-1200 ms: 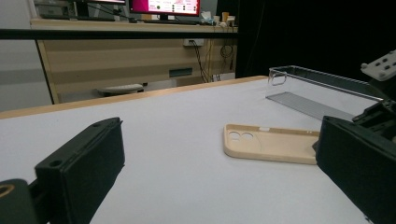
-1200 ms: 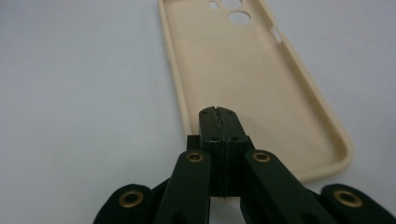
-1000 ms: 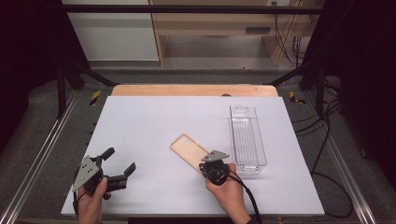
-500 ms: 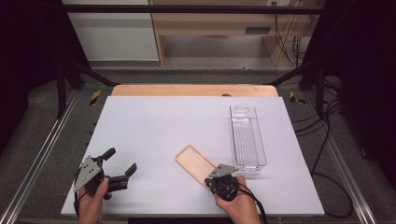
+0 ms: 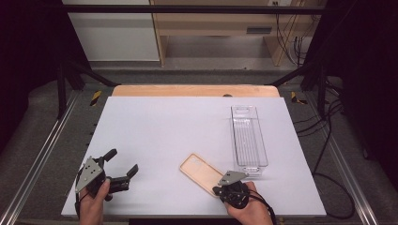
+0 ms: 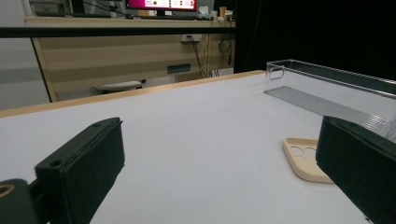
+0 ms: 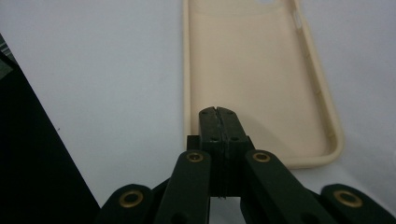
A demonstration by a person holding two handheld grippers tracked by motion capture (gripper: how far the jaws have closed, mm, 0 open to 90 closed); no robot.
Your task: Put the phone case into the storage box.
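High view: the left gripper (image 5: 123,169) sits near the desk's (image 5: 164,131) front left corner, held in a hand (image 5: 91,206), its fingers (image 5: 133,170) spread wide with nothing between them. Well off to their right, the right gripper (image 5: 219,189) is held in the other hand (image 5: 248,211) near the front edge, and its fingers meet at the near end of a beige phone case (image 5: 201,171) that lies flat, hollow side up, angled away and to the left from those fingers. Just beyond the right gripper, on its right, stands a clear plastic bin (image 5: 248,136) — long, narrow, running away toward the far edge.

Left gripper view: the two fingers (image 6: 84,163) stand far apart at either side of the frame, bare desk (image 6: 187,130) between them. The phone case (image 6: 303,156) lies beside the right-hand finger, partly hidden behind it, camera cut-outs showing; the clear bin (image 6: 327,88) lies farther off, past that same finger.

Right gripper view: the right gripper (image 7: 218,112) has its fingers pressed together at the case's (image 7: 252,70) near short edge — they look pinched on the rim there, though the rim itself is hidden under the tips. The rest of the case stretches straight ahead of the fingers on the white desk (image 7: 93,70).
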